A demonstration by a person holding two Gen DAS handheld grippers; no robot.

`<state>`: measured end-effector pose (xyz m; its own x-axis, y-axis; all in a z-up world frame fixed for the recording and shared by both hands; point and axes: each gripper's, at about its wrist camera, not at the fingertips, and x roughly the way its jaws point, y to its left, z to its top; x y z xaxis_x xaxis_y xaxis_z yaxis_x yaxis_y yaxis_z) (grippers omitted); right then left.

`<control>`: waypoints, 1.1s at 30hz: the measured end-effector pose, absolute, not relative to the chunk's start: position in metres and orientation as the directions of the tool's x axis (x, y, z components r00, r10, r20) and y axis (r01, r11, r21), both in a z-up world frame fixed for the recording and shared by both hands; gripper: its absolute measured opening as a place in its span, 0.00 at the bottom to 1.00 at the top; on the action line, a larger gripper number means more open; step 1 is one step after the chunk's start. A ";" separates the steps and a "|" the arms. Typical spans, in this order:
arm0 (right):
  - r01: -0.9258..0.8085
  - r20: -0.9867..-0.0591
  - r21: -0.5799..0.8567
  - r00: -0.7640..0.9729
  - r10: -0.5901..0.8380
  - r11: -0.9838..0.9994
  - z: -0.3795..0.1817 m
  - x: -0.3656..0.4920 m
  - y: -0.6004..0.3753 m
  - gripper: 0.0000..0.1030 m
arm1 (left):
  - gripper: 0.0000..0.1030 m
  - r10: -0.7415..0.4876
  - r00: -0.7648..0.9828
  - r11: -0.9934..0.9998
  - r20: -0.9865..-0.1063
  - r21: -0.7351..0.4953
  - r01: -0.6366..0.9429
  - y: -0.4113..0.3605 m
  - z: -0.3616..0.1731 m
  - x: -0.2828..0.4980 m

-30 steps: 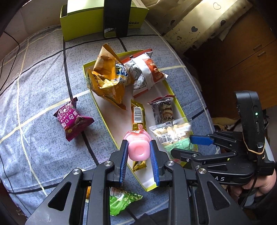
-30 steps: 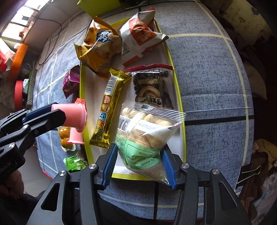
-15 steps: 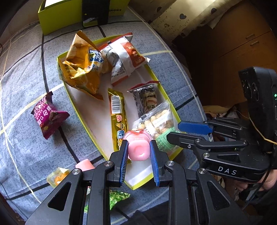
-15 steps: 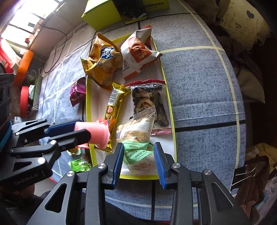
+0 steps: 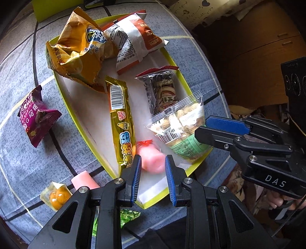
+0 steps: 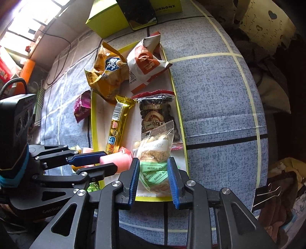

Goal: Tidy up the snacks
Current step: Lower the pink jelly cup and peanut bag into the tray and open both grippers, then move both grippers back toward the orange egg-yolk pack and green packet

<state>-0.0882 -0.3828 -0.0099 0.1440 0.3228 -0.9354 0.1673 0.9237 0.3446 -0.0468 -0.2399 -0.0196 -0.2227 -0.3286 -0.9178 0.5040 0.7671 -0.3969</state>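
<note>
A pink jelly cup point(image 5: 152, 160) sits between the blue pads of my left gripper point(image 5: 152, 160), which is shut on it just above the near corner of the yellow-rimmed tray point(image 5: 91, 111). The cup looks blurred. My right gripper point(image 6: 153, 162) is shut on the green-and-clear bag of peanuts point(image 6: 153, 151), which lies at the tray's near right end. In the tray are also a gold chip bag point(image 5: 80, 47), a white-and-orange bag point(image 5: 133, 38), a gold bar point(image 5: 120, 118) and a dark seed packet point(image 5: 162, 92). The two grippers are side by side, close together.
On the grey cloth left of the tray lie a purple packet point(image 5: 36, 116), a second pink cup point(image 5: 84, 181), an orange jelly point(image 5: 56, 195) and a green packet point(image 5: 128, 214). A green box point(image 6: 107, 17) stands at the back. The table edge drops off on the right.
My right gripper has shut from wide open onto the peanut bag. My left gripper has come down and nearer to the tray's near corner with the pink cup.
</note>
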 end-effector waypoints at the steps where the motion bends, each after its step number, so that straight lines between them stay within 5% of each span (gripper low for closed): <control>1: 0.166 -0.934 0.347 0.147 0.324 0.923 -0.009 -0.088 -0.384 0.26 | 0.26 -0.329 -0.225 0.769 -0.917 -0.399 0.500 -0.240 -0.020 -0.046; 33: 0.003 -0.919 0.343 0.209 0.335 0.939 0.025 -0.062 -0.321 0.34 | 0.26 -0.332 0.086 0.879 -0.939 -0.276 0.388 -0.154 0.035 -0.028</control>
<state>-0.0622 -0.3213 0.0247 0.2087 0.3349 -0.9189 0.0027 0.9394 0.3429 -0.0285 -0.1541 0.0347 0.0856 -0.3322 -0.9393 0.3879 0.8795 -0.2757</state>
